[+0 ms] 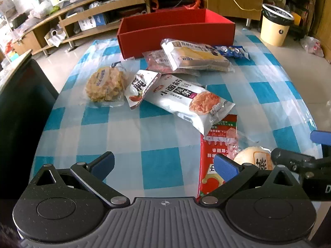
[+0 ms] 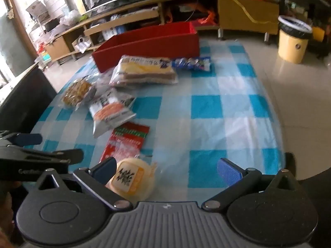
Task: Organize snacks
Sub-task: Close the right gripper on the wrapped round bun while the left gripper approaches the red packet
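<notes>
Both tongs hang released over the checked cloth, tilted down, jaws spread wide with nothing gripped. Between the left gripper's pads lies only bare cloth; its right pad sits over the red packet. The right gripper has the round bun just beside its left pad, whether touching I cannot tell. Beyond the bun the red packet lies flat, its far end under the white bag. Left of that sit a small pouch and a wrapped cookie. Farther on, a yellow cake pack rests on a pinkish pack, a blue wrapper beside it. At the far edge stands the red box, no snacks visible inside.
</notes>
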Demonstrator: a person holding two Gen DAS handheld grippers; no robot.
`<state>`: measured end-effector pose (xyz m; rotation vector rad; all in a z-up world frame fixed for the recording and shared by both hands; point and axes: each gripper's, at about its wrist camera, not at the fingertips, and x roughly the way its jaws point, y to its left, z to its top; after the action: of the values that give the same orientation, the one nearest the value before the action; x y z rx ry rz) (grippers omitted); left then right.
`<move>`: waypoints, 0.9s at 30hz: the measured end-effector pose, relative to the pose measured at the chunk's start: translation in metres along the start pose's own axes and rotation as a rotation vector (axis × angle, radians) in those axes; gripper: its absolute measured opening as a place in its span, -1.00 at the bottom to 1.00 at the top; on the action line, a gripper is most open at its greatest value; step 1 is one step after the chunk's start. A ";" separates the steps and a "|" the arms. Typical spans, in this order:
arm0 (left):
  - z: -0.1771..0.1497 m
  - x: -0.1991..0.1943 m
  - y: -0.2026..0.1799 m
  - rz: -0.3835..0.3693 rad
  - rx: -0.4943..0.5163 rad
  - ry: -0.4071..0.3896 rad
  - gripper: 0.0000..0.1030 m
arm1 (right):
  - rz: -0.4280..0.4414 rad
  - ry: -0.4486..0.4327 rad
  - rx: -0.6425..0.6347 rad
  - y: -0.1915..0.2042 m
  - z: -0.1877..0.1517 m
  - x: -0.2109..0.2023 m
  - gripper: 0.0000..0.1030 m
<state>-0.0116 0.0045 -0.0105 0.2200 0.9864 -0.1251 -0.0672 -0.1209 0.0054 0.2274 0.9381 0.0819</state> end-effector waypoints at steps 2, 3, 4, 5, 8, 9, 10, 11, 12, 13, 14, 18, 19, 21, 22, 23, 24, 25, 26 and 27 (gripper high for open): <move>-0.001 0.000 0.000 0.000 -0.001 0.008 1.00 | 0.017 0.007 0.019 -0.002 -0.002 0.002 1.00; -0.002 0.001 0.000 0.000 -0.002 0.013 1.00 | 0.009 0.010 0.020 -0.002 -0.002 0.002 1.00; -0.002 0.002 0.000 0.000 -0.003 0.019 1.00 | 0.008 0.009 0.020 -0.002 -0.002 0.002 1.00; -0.002 0.002 0.000 -0.001 -0.006 0.025 1.00 | 0.008 0.010 0.019 -0.001 -0.002 0.002 1.00; -0.003 0.003 0.001 -0.002 -0.006 0.031 1.00 | 0.017 0.020 0.017 0.000 -0.003 0.003 1.00; -0.003 0.003 0.000 -0.002 -0.004 0.031 1.00 | 0.018 0.023 0.017 0.000 -0.003 0.004 1.00; -0.003 0.003 0.000 -0.001 -0.002 0.031 1.00 | 0.018 0.025 0.016 -0.001 -0.003 0.004 1.00; -0.004 0.003 0.000 -0.002 0.000 0.032 1.00 | 0.018 0.026 0.014 0.000 -0.003 0.004 1.00; -0.004 0.004 0.000 -0.003 0.000 0.035 1.00 | 0.019 0.028 0.011 0.000 -0.002 0.004 1.00; -0.004 0.004 0.000 -0.003 0.000 0.038 1.00 | 0.022 0.032 0.009 0.000 -0.002 0.004 1.00; -0.004 0.005 0.000 -0.003 0.000 0.041 1.00 | 0.023 0.035 0.005 0.001 -0.002 0.005 1.00; -0.004 0.006 0.000 -0.003 0.001 0.046 1.00 | 0.024 0.049 -0.001 0.003 -0.002 0.007 1.00; -0.004 0.007 0.000 -0.003 0.002 0.046 1.00 | 0.024 0.049 -0.001 0.003 -0.003 0.007 1.00; -0.004 0.007 0.000 -0.003 0.001 0.047 1.00 | 0.026 0.050 -0.003 0.003 -0.003 0.007 1.00; -0.004 0.007 0.000 -0.003 0.001 0.047 1.00 | 0.025 0.049 -0.003 0.003 -0.002 0.007 1.00; -0.004 0.007 0.000 -0.002 0.001 0.048 1.00 | 0.025 0.048 -0.002 0.003 -0.002 0.007 1.00; -0.004 0.007 0.000 -0.001 0.001 0.048 1.00 | 0.024 0.048 -0.003 0.003 -0.002 0.007 1.00; -0.004 0.007 0.000 -0.001 0.000 0.048 1.00 | 0.024 0.049 -0.003 0.004 -0.002 0.007 1.00; -0.004 0.007 0.000 -0.001 0.001 0.048 1.00 | 0.024 0.051 -0.002 0.004 -0.003 0.007 1.00; -0.005 0.007 0.000 0.000 0.002 0.048 1.00 | 0.024 0.052 -0.003 0.004 -0.003 0.008 1.00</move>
<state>-0.0113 0.0053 -0.0192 0.2259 1.0339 -0.1213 -0.0647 -0.1157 -0.0013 0.2350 0.9867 0.1115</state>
